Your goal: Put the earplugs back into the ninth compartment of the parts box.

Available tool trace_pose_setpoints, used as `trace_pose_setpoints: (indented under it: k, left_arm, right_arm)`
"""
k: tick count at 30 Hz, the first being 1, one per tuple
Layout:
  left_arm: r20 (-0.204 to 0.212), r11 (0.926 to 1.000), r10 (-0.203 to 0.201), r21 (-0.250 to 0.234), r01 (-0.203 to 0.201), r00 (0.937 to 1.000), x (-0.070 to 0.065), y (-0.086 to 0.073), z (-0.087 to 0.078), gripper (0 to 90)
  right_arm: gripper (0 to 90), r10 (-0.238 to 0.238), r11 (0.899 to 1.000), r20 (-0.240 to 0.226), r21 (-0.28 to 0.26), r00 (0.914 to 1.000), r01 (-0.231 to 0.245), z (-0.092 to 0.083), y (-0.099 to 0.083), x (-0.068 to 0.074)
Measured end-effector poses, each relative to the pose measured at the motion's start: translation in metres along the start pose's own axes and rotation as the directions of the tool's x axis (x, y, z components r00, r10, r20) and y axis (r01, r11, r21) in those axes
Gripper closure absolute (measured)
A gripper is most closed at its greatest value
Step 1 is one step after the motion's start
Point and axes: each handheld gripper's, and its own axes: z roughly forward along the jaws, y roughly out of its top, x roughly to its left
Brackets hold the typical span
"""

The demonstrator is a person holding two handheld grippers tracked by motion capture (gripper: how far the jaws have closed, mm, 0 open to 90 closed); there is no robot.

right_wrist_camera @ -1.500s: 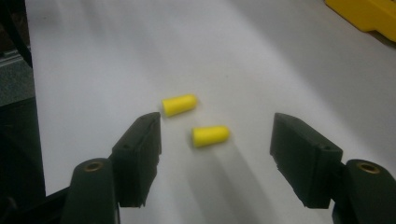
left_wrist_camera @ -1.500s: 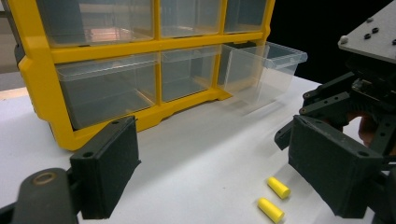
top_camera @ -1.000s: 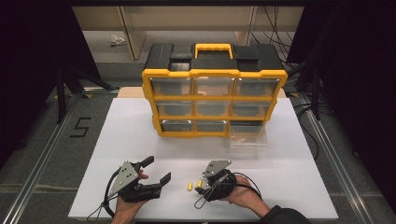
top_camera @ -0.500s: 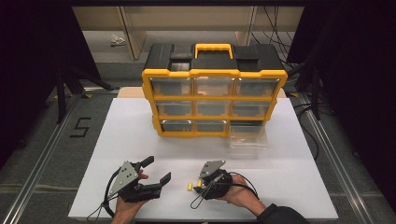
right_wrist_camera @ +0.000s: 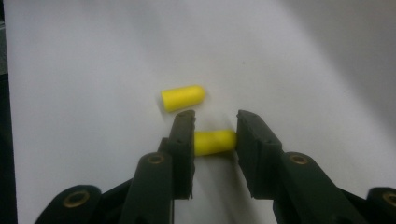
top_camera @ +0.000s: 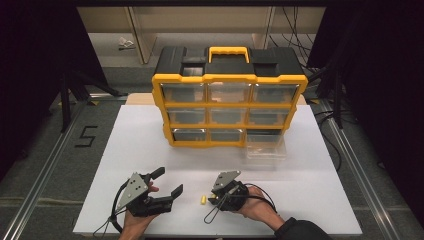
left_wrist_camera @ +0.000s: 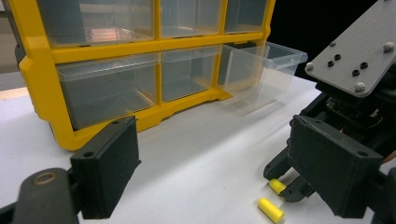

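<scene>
Pickup is under way: one yellow earplug (right_wrist_camera: 214,142) is clamped in the right gripper (right_wrist_camera: 215,140), whose jaws have just been closing. A lift toward the pulled-out drawer (top_camera: 265,146) seems called for next; the left gripper (top_camera: 167,184) is held wide open.

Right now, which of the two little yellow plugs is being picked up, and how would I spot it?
Start at the yellow cabinet and come down the white table to the right gripper near the front edge. Two yellow plugs lie there; the held plug sits clamped between the black jaws, which have just been closing. The loose plug lies free just beyond them.

"5" marked on floor (top_camera: 86,136)
</scene>
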Motion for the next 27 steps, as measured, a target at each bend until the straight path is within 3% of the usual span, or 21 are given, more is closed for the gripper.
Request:
trace_pose_setpoints:
  k: [5, 12, 27]
  left_arm:
    - [-0.001, 1.0000, 0.000, -0.002, 0.000, 1.0000, 0.000, 0.000, 0.000, 16.0]
    - [-0.001, 1.0000, 0.001, -0.002, -0.001, 1.0000, 0.000, 0.000, 0.000, 16.1]
    - [-0.001, 1.0000, 0.002, -0.003, -0.002, 1.0000, 0.000, 0.001, -0.001, 16.1]
  right_arm:
    - [68.3, 0.030, 0.999, 0.002, -0.028, 0.9995, -0.030, -0.009, 0.003, -0.003]
    - [68.3, 0.086, 0.989, 0.032, -0.125, 0.9958, -0.081, -0.037, 0.009, -0.015]
    - [68.1, 0.131, 0.965, 0.064, -0.236, 0.9894, -0.112, -0.071, 0.012, -0.034]
